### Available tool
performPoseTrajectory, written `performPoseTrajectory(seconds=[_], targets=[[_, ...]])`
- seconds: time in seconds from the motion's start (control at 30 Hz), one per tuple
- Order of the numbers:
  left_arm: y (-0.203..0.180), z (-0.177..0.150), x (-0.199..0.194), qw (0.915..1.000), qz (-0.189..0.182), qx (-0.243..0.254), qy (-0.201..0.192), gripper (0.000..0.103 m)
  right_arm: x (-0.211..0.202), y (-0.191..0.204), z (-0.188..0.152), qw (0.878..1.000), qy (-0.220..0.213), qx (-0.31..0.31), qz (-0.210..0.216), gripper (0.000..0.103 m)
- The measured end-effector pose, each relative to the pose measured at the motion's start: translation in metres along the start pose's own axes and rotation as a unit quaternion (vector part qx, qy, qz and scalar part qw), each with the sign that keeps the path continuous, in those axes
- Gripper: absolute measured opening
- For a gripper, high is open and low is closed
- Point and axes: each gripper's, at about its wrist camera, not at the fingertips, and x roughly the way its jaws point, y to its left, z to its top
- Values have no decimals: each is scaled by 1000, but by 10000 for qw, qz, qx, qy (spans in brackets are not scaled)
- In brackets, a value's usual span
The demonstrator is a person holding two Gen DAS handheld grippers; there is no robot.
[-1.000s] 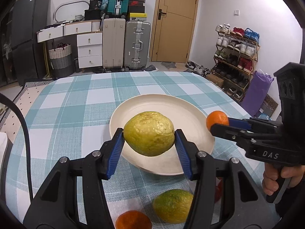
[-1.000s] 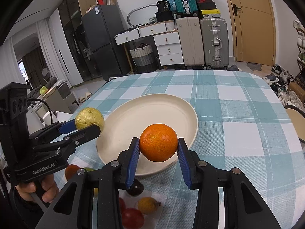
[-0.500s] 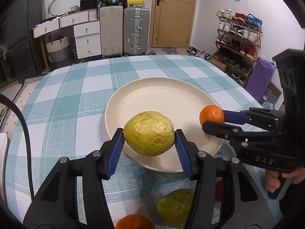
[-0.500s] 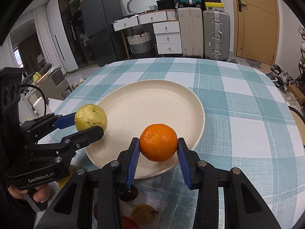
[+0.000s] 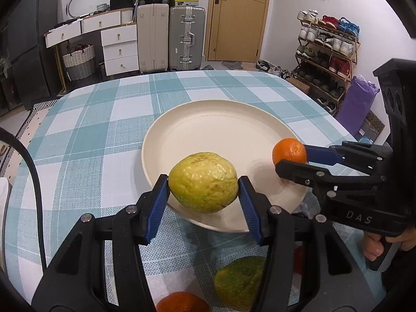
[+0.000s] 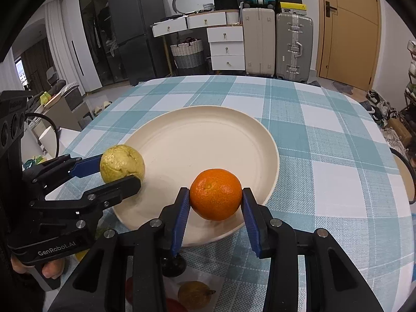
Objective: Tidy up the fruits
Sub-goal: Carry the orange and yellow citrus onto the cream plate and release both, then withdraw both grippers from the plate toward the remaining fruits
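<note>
A cream round plate (image 5: 218,130) (image 6: 197,140) lies on the checked tablecloth. My left gripper (image 5: 203,186) is shut on a yellow-green guava (image 5: 203,182) and holds it over the plate's near left rim; it also shows in the right wrist view (image 6: 122,162). My right gripper (image 6: 215,195) is shut on an orange tangerine (image 6: 215,193) over the plate's near right rim; the tangerine also shows in the left wrist view (image 5: 289,150).
On the cloth in front of the plate lie a green-orange fruit (image 5: 239,282), another tangerine (image 5: 182,302), a small yellow-brown fruit (image 6: 193,291), red fruits and a dark round one (image 6: 173,264). Suitcases, drawers and a shoe rack stand beyond the table.
Both grippers have moved forward and down toward the plate with their fruits; the plate looks larger and closer. Both stay shut.
</note>
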Motion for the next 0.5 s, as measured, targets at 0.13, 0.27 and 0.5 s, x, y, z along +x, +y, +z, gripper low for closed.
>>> performPoseTrajectory(seconds=[0.13,0.27,0.5], targets=[[3,1,-6,9998,-45,-132,-112,51,-9,-1,-1,9998,-162,24,-85,53],[10,0,-12,9996,-99,-272,-74,52,-25,-4,-2,9995,-276,48,-128,72],[15,-5,-44,9989,71,-349,-302,89,-56,-14,-14,9985,-483,244,-71,101]])
